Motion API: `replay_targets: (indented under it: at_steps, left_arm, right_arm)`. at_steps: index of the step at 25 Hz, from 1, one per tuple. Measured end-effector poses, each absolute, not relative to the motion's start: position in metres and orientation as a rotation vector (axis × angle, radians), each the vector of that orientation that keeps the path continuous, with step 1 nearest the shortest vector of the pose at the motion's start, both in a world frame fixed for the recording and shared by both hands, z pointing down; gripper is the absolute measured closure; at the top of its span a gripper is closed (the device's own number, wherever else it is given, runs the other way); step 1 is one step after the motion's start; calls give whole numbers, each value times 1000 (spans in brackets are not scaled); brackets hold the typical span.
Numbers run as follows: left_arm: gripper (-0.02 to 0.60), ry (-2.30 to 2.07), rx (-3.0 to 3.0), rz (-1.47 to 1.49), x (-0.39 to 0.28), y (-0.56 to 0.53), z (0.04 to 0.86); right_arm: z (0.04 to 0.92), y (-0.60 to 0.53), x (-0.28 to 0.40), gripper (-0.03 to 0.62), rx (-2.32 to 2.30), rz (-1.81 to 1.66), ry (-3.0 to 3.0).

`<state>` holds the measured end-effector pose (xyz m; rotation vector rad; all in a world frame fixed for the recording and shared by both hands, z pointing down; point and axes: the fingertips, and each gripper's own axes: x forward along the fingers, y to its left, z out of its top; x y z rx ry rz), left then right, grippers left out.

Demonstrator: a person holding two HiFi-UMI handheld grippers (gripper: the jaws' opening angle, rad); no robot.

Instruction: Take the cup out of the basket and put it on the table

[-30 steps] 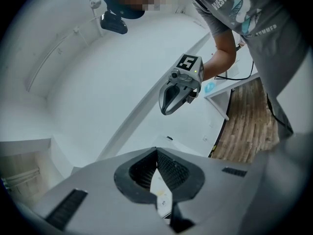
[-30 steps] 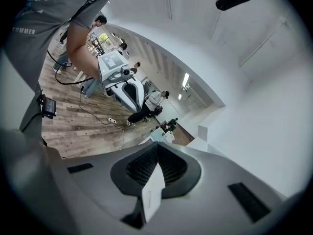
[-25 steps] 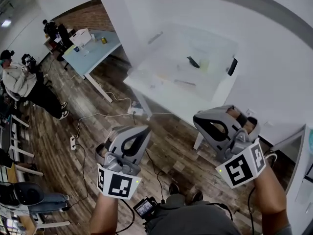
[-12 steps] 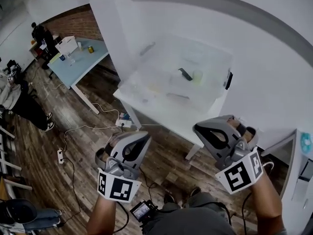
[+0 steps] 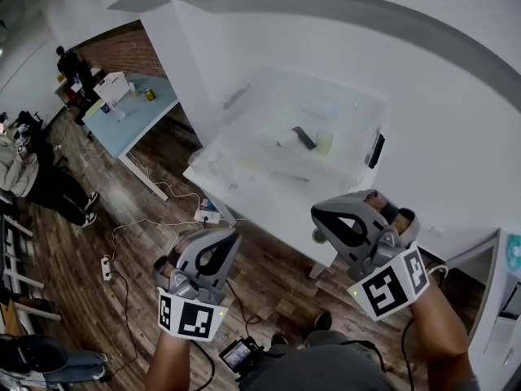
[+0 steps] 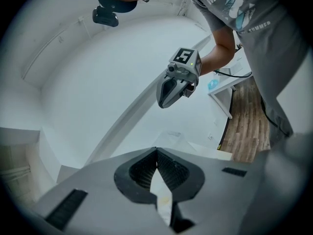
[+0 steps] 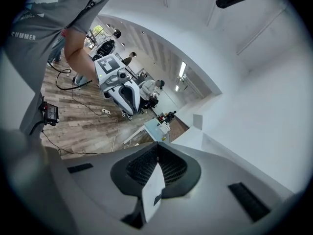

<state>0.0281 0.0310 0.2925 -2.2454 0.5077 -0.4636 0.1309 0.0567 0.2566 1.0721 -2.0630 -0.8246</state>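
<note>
— Where do we locate the cup (image 5: 324, 142)?
— We see it inside the clear basket (image 5: 358, 108) on the white table (image 5: 259, 187), well apart from the left gripper (image 6: 156, 151) and right gripper (image 7: 157, 146).
— Jaw state?
— We read both alike: jaws together, nothing between.

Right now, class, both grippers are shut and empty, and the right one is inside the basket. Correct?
No. The head view shows the right gripper over the floor, short of the table and basket. It and the left gripper are shut and empty.
</note>
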Motion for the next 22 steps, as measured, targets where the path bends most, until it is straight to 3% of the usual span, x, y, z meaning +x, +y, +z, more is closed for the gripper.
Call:
replay_targets:
  at_steps: [13,22]
  left_arm:
    - [572,538,-2256,-525,80,-4,304]
    - [572,451,-2286,-425,99,-70,304]
  right_arm:
    - [272,2,209,588,1101,-764,-2096]
    - [284,-53,225,588,1144,-684,-2001]
